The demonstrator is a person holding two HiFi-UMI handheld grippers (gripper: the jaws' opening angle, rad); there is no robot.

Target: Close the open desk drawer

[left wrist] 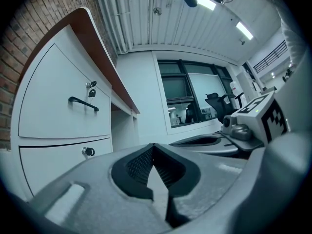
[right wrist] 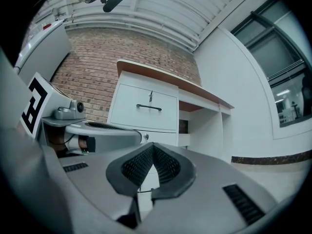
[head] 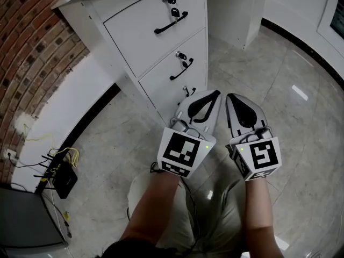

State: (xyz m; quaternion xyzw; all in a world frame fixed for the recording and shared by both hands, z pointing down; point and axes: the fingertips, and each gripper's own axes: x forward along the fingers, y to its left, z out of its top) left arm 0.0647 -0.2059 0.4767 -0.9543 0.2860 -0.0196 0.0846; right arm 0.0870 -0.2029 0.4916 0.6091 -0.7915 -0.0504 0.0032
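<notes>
A white desk pedestal (head: pixel 129 63) has three stacked drawers with black handles: top (head: pixel 171 23), middle (head: pixel 181 70) and lowest (head: pixel 188 92). All three fronts look about flush from above; the lowest one is partly hidden behind my left gripper (head: pixel 214 94). That gripper is shut and empty, held level just in front of the lowest drawer. My right gripper (head: pixel 232 97) is beside it, also shut and empty. In the left gripper view the left gripper (left wrist: pixel 155 146) points along the drawer fronts (left wrist: pixel 63 106). From the right gripper (right wrist: pixel 153 145) the pedestal (right wrist: pixel 146 106) lies ahead.
A brick wall (head: pixel 32 31) stands left of the desk. A black router with cables (head: pixel 62 179) lies on the tiled floor, and a dark box (head: pixel 21 219) sits at the lower left. The desk's knee space and side panel (head: pixel 252 15) are to the right.
</notes>
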